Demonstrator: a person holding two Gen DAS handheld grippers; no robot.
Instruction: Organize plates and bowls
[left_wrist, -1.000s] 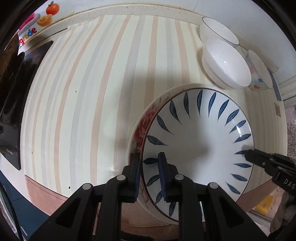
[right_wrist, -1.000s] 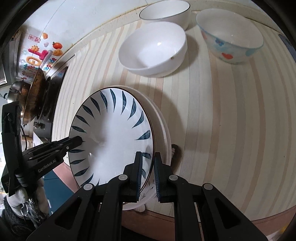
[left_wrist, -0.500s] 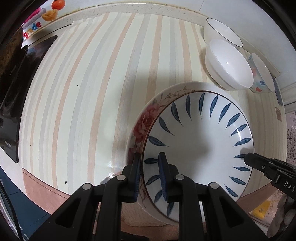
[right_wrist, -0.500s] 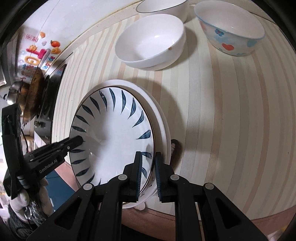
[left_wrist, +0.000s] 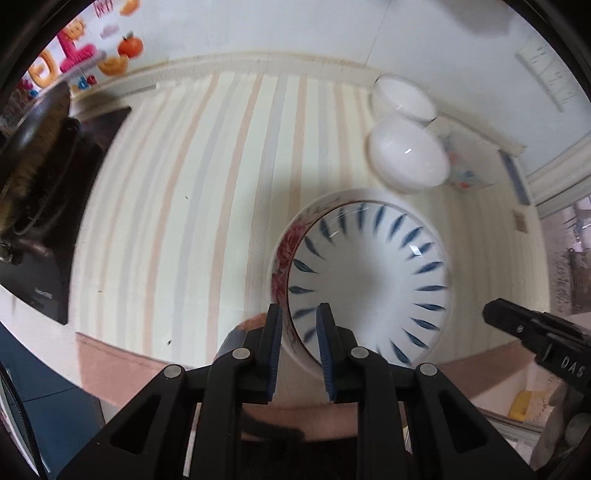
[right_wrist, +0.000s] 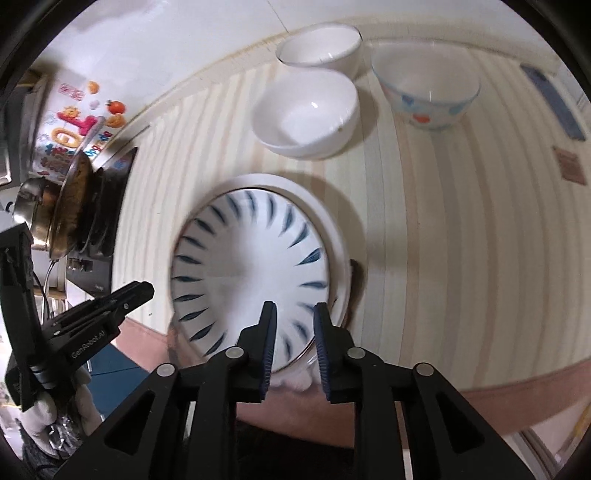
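Desk (right_wrist: 461, 258): striped covering is running across it, a pinkish band lying along the near edge.
Floral plate (left_wrist: 286, 254): lying at 6 o'clock on the desk.
White bowl (right_wrist: 306, 114): sitting at 12 o'clock.
Rimmed white bowl (right_wrist: 319, 48): standing just behind it.
Heart-patterned bowl (right_wrist: 424, 92): resting at 1 o'clock.
Black cooktop (left_wrist: 44, 229): lying at 9 o'clock.
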